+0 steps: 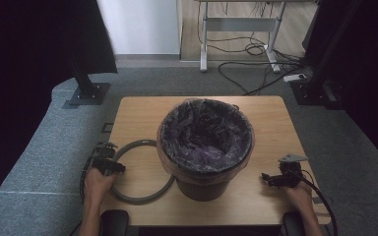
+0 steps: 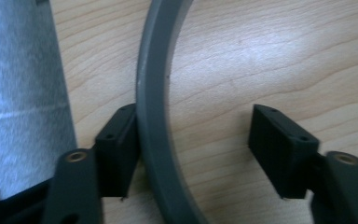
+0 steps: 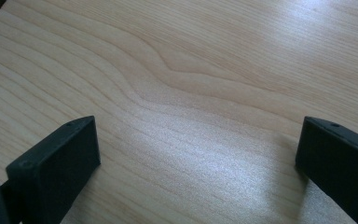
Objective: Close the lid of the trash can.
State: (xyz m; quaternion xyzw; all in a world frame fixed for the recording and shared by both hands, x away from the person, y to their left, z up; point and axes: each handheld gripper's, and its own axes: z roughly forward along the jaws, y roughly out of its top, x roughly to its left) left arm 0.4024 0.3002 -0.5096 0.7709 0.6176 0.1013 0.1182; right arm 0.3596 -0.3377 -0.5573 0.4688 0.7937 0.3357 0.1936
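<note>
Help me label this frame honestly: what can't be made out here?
- Grey ring: its right arc hidden behind the bin, high view.
- Bin's bottom: lost in the dark bag liner.
- Left gripper: whether the left pad presses the ring or only touches it.

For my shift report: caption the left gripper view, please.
Left gripper straddling the grey ring on the wooden table; one pad against it, the other apart.

table (image 1: 266, 118): pale matt wood | ring (image 2: 151, 93): smooth grey plastic | liner (image 1: 204, 132): glossy film
</note>
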